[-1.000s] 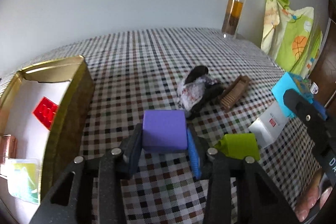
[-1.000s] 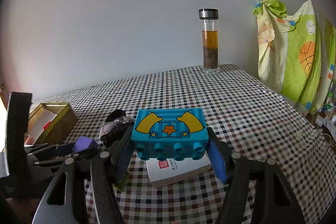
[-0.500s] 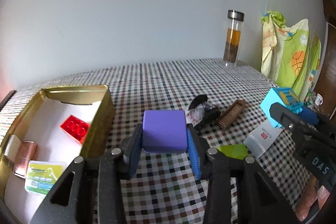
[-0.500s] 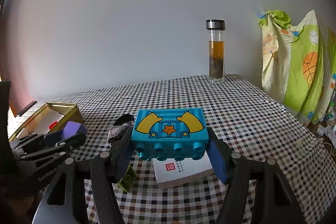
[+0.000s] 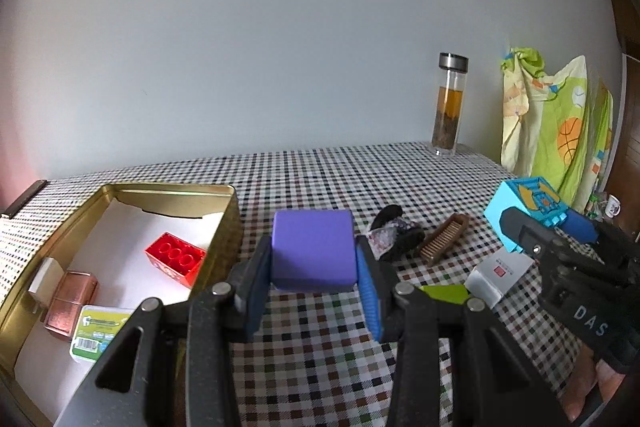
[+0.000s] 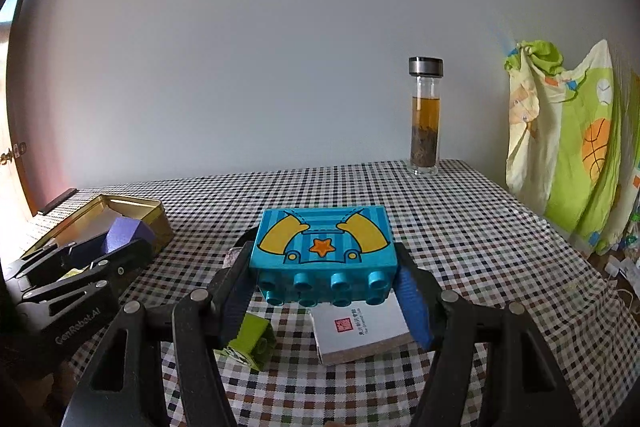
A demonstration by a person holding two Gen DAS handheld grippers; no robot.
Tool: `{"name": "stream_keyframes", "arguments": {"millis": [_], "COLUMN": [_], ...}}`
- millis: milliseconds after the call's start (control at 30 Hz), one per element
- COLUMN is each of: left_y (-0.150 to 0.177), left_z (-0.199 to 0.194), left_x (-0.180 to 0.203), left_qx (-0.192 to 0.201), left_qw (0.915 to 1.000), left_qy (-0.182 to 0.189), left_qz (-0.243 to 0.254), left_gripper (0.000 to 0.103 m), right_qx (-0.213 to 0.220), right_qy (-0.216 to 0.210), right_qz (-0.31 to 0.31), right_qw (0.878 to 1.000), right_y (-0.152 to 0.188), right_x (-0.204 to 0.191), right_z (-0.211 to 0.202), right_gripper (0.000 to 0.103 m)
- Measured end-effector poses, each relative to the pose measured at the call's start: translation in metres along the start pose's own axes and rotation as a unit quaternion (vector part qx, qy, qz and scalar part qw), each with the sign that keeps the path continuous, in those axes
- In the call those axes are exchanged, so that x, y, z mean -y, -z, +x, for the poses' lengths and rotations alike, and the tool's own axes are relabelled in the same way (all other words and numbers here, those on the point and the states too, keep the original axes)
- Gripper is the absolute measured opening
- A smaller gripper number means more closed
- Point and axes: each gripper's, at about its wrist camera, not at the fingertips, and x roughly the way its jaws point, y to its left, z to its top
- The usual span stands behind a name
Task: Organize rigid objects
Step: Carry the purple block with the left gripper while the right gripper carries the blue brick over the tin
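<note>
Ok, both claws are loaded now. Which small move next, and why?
Probably swing the left claw left over the gold tin and lower the purple block beside the red brick. The block is held above the cloth just right of the tin, and bare white liner shows there.

One purple cube [image 5: 313, 249], three studded plastic bricks: red [image 5: 175, 259], turquoise [image 6: 324, 255], lime-green [image 6: 250, 341]; one gold tin tray [image 5: 168, 189], one glass bottle [image 5: 449, 105].
</note>
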Motion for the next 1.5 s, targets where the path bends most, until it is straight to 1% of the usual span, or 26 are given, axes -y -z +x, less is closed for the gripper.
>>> {"name": "stream_keyframes", "arguments": {"millis": [267,400,567,733,933,1167,1500], "left_y": [0.003,0.004,0.006,0.006,0.008,0.008,0.011], "left_z": [-0.013,-0.02,-0.027,-0.031,-0.037,-0.044,-0.053], "left_x": [-0.005,-0.009,-0.01,-0.013,-0.015,-0.016,-0.026], "left_qx": [0.027,0.037,0.052,0.058,0.068,0.08,0.092], "left_qw": [0.9996,0.9992,0.9986,0.9982,0.9976,0.9967,0.9953], "left_qy": [-0.006,-0.01,-0.012,-0.011,-0.012,-0.015,-0.016], "left_qz": [-0.004,-0.007,-0.005,-0.009,-0.012,-0.009,-0.023], "left_gripper": [0.039,0.039,0.039,0.039,0.039,0.039,0.039], "right_qx": [0.011,0.011,0.024,0.034,0.045,0.051,0.056], "right_qy": [0.001,-0.01,-0.008,-0.008,-0.013,-0.019,-0.034], "right_qz": [-0.001,0.007,-0.003,-0.018,-0.02,-0.023,-0.029], "right_qw": [1.0,1.0,1.0,0.999,0.999,0.998,0.997], "right_y": [-0.001,0.0,0.001,0.003,0.004,0.005,0.007], "right_x": [-0.003,-0.003,-0.012,-0.024,-0.03,-0.035,-0.047], "right_z": [-0.004,-0.004,-0.01,-0.015,-0.02,-0.022,-0.022], "right_gripper": [0.067,0.067,0.067,0.067,0.067,0.067,0.067]}}
